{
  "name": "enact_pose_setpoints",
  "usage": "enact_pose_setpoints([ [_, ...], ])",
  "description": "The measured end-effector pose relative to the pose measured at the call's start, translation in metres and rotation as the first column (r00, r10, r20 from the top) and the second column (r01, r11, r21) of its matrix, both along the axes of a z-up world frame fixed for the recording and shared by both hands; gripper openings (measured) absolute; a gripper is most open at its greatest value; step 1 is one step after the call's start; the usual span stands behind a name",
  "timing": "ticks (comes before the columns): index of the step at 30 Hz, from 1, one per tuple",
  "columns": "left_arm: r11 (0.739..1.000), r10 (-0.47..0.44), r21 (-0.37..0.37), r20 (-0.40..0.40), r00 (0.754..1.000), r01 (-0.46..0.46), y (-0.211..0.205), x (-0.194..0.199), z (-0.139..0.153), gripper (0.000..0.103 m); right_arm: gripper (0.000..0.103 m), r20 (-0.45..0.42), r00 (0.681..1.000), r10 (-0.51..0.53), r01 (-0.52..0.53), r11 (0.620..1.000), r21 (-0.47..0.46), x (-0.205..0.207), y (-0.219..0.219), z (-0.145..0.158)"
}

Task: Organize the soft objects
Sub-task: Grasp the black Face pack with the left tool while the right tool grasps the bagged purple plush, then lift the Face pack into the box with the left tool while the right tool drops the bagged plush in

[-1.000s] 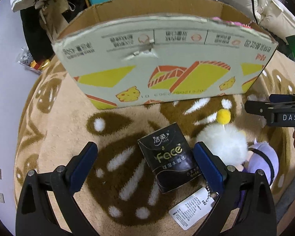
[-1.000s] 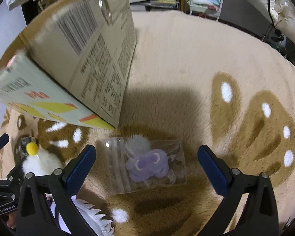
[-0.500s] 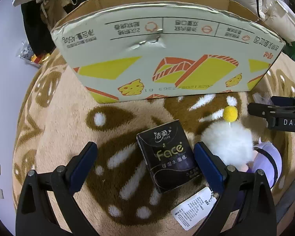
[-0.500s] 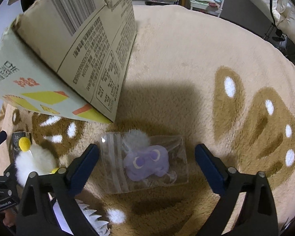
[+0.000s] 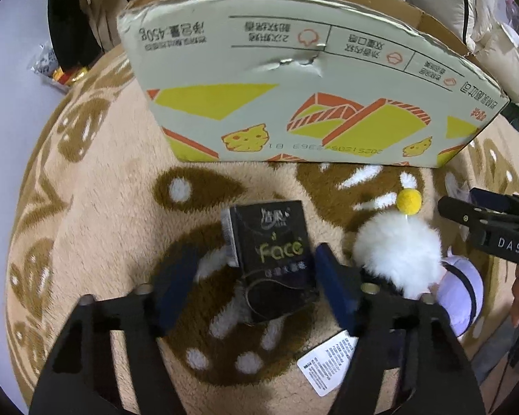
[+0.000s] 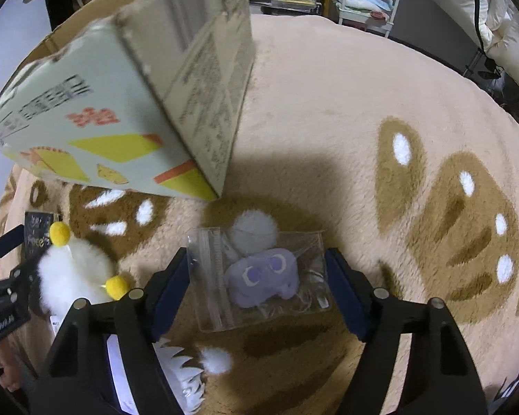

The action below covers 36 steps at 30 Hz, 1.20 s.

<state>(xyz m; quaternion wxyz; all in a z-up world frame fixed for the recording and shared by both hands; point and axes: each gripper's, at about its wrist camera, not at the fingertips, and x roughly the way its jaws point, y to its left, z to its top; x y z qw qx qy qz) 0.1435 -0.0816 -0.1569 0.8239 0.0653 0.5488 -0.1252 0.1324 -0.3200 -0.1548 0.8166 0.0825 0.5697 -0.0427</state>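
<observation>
A black "Face" tissue pack (image 5: 271, 254) lies on the rug between the blue pads of my left gripper (image 5: 256, 285), which is open around it; its right pad is close to the pack, the left one apart. A clear zip bag with a purple plush (image 6: 263, 276) lies between the pads of my right gripper (image 6: 257, 283), open around it. A white fluffy plush with yellow pompoms (image 5: 398, 247) lies between the two grippers and also shows in the right wrist view (image 6: 74, 275). A cardboard box (image 5: 308, 90) stands behind; it also shows in the right wrist view (image 6: 128, 103).
A lavender and white plush (image 5: 462, 294) with a paper tag (image 5: 328, 363) lies right of the tissue pack. The beige and brown rug (image 6: 363, 121) stretches to the right of the box. Clothes, shelves and bedding line the far side.
Both grippers have moved down and forward over their objects and their jaws have narrowed. The tissue pack and the zip bag now sit between the pads.
</observation>
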Motion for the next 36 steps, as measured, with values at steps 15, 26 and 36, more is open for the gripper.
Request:
enact_pose_setpoints([
  [15, 0.999, 0.046, -0.006, 0.08, 0.996, -0.045, 0.012, -0.013, 0.022, 0.039, 0.079, 0.158, 0.987, 0.02, -0.026, 0.999, 0.035, -0.035, 0.024, 0.043],
  [26, 0.995, 0.095, -0.071, 0.297, 0.95, -0.077, 0.022, -0.047, 0.085, 0.039, 0.079, 0.362, 0.931, 0.055, -0.066, 0.998, 0.018, -0.056, 0.033, 0.097],
  [36, 0.995, 0.074, -0.091, 0.469, 0.88, -0.036, 0.017, -0.05, 0.122, 0.039, 0.079, 0.543, 0.837, 0.072, -0.082, 0.997, -0.006, -0.063, 0.031, 0.14],
])
